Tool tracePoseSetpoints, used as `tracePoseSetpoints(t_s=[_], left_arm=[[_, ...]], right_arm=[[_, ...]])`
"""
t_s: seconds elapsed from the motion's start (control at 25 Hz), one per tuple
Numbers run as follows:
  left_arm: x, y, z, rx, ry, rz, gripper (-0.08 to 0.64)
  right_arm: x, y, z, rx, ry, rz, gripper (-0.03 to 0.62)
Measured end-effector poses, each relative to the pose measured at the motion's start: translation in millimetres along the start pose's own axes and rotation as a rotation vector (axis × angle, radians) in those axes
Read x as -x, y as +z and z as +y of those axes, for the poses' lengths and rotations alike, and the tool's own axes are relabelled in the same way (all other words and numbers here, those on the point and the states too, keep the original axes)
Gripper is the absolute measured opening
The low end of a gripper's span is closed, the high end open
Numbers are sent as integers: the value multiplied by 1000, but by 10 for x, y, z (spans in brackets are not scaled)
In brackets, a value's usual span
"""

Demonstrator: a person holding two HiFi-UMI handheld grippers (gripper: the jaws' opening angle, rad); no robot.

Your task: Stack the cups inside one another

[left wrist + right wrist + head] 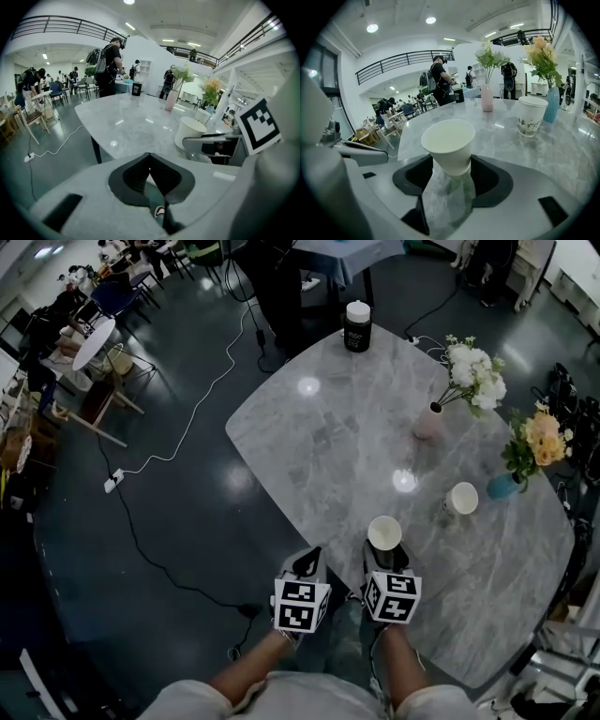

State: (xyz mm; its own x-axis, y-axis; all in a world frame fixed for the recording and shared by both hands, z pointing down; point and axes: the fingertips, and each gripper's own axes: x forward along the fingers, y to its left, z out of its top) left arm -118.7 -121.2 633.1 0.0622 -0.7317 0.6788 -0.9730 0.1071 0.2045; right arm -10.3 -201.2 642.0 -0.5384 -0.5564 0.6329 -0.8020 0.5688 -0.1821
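A white paper cup (384,532) stands upright near the front edge of the marble table (328,442), and my right gripper (387,555) is shut on its lower part. In the right gripper view this cup (448,144) fills the gap between the jaws, its mouth open and empty. A second white cup (462,498) with a green print (531,116) rests on the table to the right, further off. My left gripper (307,563) hangs just left of the right one, beyond the table's edge. Its jaws (150,157) meet at the tips with nothing between them.
A pink vase with white flowers (428,423) and a blue vase with orange flowers (502,486) stand at the table's right side. A black canister with a white lid (357,326) sits at the far end. Cables cross the floor on the left; people stand beyond.
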Motion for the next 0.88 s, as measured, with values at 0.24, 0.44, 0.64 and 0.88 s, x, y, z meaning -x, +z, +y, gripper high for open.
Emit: tracePoseSetpoints(t_s=[0.24, 0.44, 0.64, 0.88], left_arm=[[-5, 83, -72, -11, -23, -11, -5], [14, 230, -179, -32, -53, -32, -5], [36, 421, -297, -58, -85, -64, -5], [53, 658, -464, -80, -123, -97, -5]], right_arm=[[81, 64, -28, 3, -14, -13, 233], [186, 179, -76, 2, -37, -34, 233], [312, 332, -129, 1, -62, -64, 233], [482, 536, -249, 6, -103, -100, 233]])
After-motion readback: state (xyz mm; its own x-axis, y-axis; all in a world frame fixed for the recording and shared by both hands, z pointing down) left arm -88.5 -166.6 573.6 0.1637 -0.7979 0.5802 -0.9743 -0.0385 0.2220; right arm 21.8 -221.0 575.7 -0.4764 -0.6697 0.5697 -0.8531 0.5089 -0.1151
